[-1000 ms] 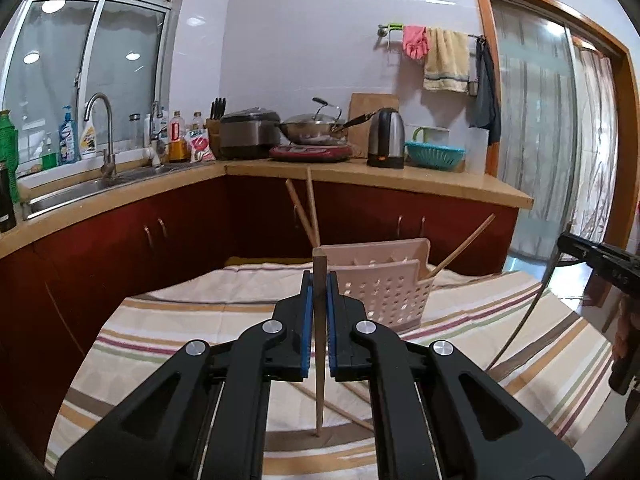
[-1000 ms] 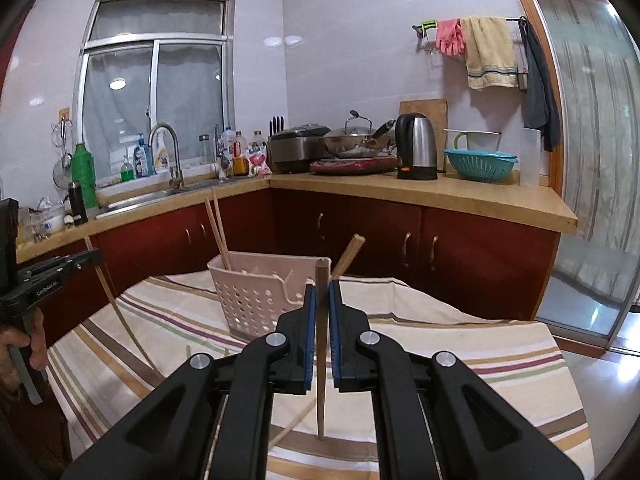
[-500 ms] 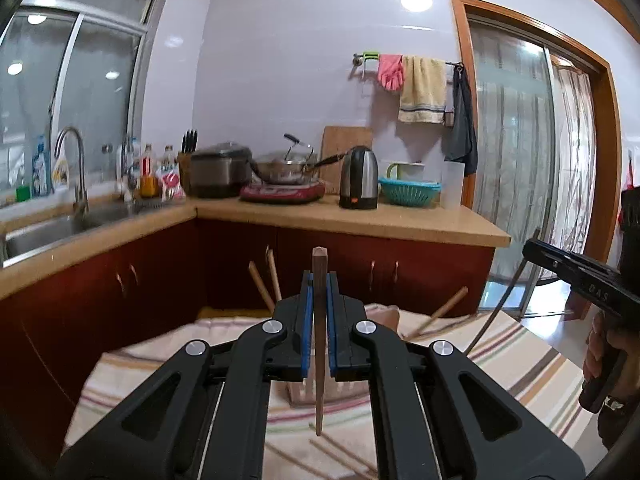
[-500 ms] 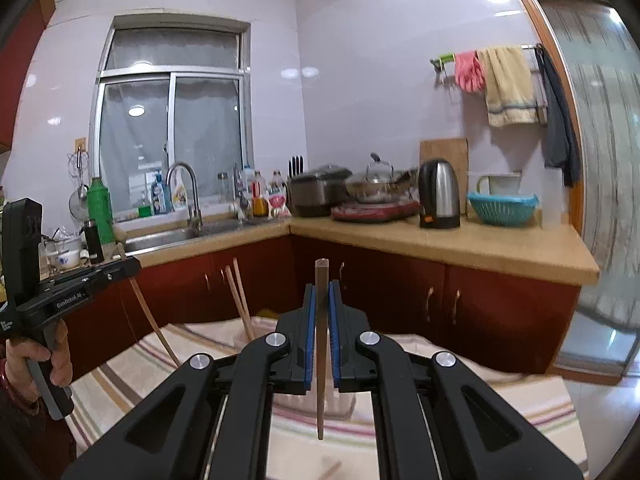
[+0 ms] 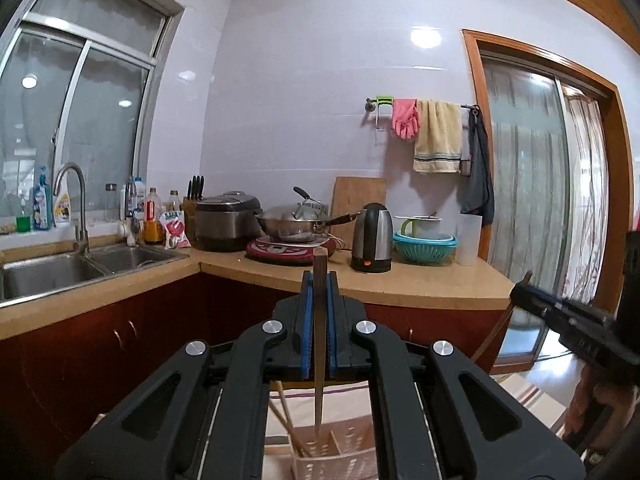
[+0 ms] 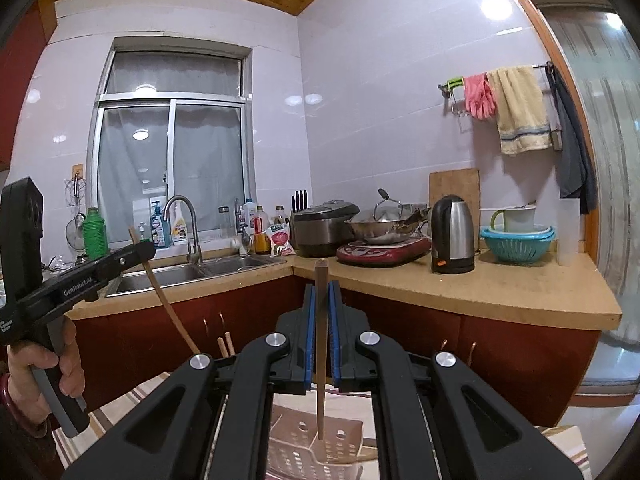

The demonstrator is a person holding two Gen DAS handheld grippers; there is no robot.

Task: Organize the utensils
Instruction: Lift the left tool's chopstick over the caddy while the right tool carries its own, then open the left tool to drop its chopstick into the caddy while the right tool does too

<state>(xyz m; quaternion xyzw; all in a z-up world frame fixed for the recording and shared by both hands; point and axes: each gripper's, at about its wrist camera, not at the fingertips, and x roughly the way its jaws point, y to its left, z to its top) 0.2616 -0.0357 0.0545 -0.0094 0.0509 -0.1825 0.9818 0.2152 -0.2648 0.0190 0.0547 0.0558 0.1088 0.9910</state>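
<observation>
Both wrist views look level along their own fingers, from above the pink slotted basket (image 5: 336, 456) toward the counter corner. The left view sits left of the kettle (image 5: 373, 238), the right view right; both share sink (image 6: 188, 274) and kettle.

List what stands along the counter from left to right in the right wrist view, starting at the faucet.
Faucet → knife block → rice cooker → wok → kettle → teal colander → white plastic cup.
</observation>
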